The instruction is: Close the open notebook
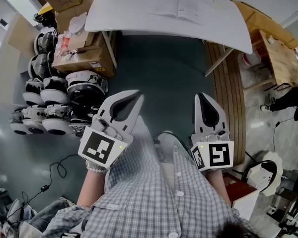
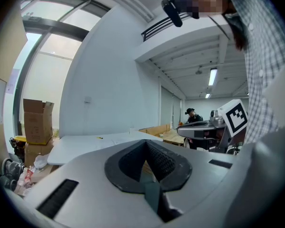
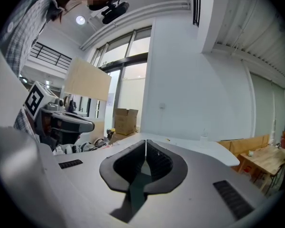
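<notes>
The open notebook (image 1: 181, 6) lies flat on the white table (image 1: 124, 14) at the far side of the room, its pale pages spread. Both grippers are held in front of the person's checked shirt, well short of the table and pointing toward it. My left gripper (image 1: 138, 94) (image 2: 145, 142) has its jaws together with nothing between them. My right gripper (image 1: 198, 95) (image 3: 146, 141) is likewise shut and empty. In the left gripper view the right gripper's marker cube (image 2: 235, 115) shows at the right. Dark floor separates the grippers from the table.
Cardboard boxes (image 1: 84, 58) and a row of black-and-white helmets (image 1: 54, 103) stand at the left. Wooden planks (image 1: 231, 88) and a wooden table (image 1: 280, 58) are at the right. A cable (image 1: 54, 172) lies on the floor. A person (image 1: 288, 100) stands at the far right.
</notes>
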The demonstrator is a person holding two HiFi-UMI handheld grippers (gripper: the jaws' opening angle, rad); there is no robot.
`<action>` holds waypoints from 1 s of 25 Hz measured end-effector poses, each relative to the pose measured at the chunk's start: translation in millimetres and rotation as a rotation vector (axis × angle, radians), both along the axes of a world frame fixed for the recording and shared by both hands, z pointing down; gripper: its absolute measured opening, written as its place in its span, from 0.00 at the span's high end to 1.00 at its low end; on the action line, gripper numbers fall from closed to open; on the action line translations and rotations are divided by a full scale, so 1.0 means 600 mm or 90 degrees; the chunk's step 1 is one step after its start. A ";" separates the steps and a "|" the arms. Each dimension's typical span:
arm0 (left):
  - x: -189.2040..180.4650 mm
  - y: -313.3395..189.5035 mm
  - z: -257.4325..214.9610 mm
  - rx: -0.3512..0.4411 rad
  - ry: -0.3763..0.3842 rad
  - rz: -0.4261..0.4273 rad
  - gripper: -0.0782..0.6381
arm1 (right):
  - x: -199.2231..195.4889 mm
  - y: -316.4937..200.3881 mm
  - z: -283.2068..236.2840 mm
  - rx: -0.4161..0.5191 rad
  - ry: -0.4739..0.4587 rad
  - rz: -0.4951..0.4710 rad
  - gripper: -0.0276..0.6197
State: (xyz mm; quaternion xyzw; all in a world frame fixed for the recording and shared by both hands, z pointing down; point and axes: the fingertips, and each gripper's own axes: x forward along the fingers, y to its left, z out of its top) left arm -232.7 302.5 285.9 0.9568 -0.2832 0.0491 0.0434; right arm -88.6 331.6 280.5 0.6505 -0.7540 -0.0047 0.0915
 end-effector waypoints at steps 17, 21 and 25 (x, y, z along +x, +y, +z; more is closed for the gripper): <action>-0.009 -0.017 0.015 -0.020 0.017 0.026 0.88 | -0.014 -0.002 0.016 -0.024 0.030 0.022 0.92; 0.019 -0.033 0.003 -0.027 0.039 0.026 0.88 | 0.002 -0.017 0.018 -0.027 0.042 0.010 0.92; 0.029 -0.055 0.003 -0.033 0.029 0.014 0.88 | 0.016 -0.043 0.022 -0.024 0.029 0.001 0.92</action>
